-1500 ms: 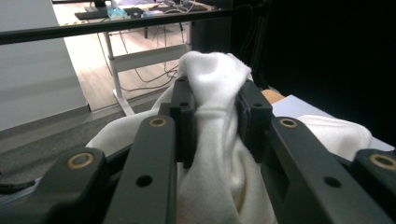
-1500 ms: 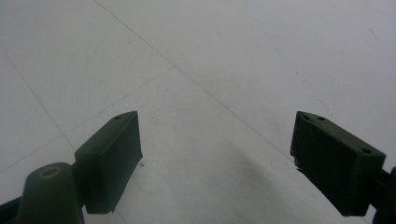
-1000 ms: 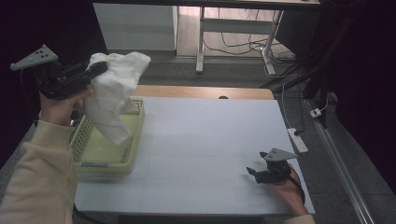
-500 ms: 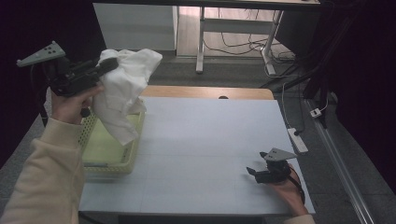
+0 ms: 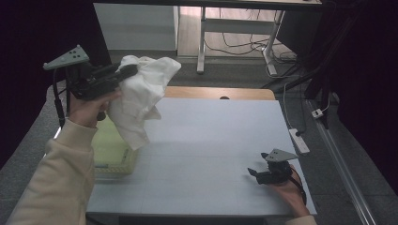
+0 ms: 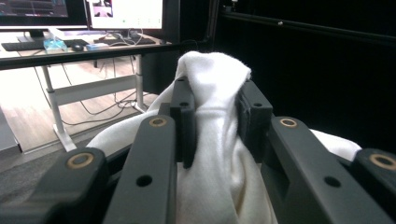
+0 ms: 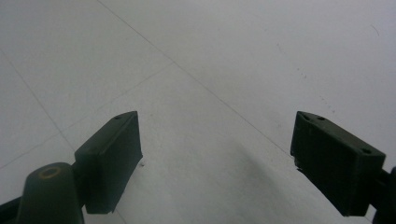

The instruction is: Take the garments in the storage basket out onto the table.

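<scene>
Above one yellow basket [image 5: 111, 154], left gripper [image 5: 127, 71] fingers pinch one white cloth [image 5: 141, 101]; right gripper [image 5: 252, 173] fingers spread.

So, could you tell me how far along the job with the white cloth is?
Done: the cloth is out of the yellow basket, pinched in the left claw and hanging above the basket's edge. In hand: carrying it. Left: laying it on the table, where the right claw waits open.
</scene>
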